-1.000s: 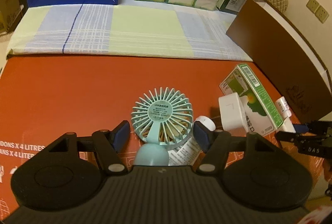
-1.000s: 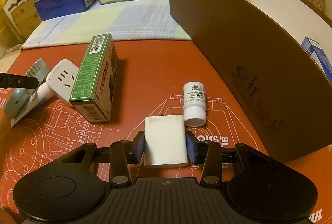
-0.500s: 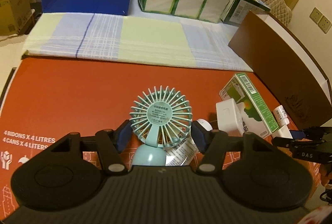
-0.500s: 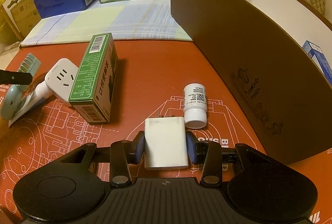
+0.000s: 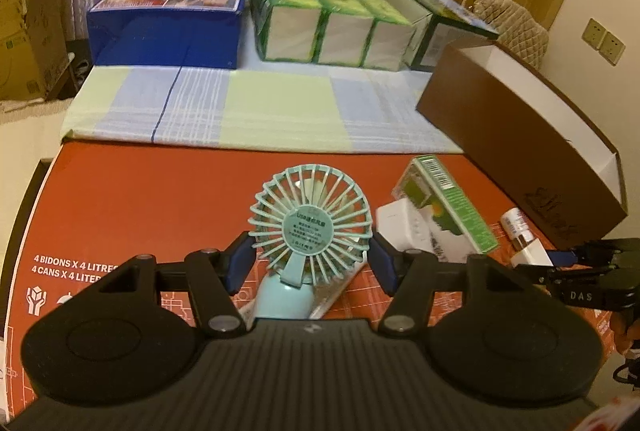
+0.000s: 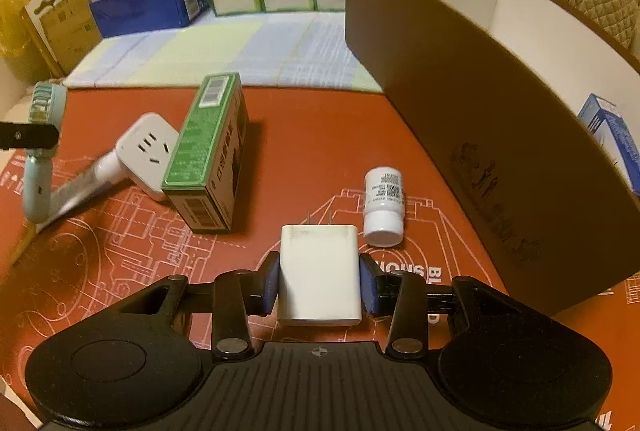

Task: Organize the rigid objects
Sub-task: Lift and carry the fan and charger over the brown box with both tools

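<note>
My left gripper point(image 5: 310, 249) is shut on a mint-green handheld fan point(image 5: 310, 217), its pads at the grille's sides, and holds it raised above the red mat. The fan also shows at the left edge of the right wrist view point(image 6: 40, 151). My right gripper point(image 6: 319, 281) is shut on a white plug charger point(image 6: 319, 273), prongs pointing away, just above the mat. A white pill bottle point(image 6: 384, 209) lies beside it. A green carton point(image 6: 208, 151) and a white socket adapter point(image 6: 148, 151) lie to the left, with a white tube point(image 6: 76, 193) under the fan.
A large brown box point(image 6: 480, 119) with a white inside stands on the right and holds a blue packet point(image 6: 612, 135). A striped cloth point(image 5: 256, 111) lies beyond the red mat point(image 5: 140, 199), with a blue box point(image 5: 172, 19) and green packs point(image 5: 332, 19) behind it.
My left gripper has lifted the fan off the mat and tilted it upright. My right gripper has risen slightly with the charger.
</note>
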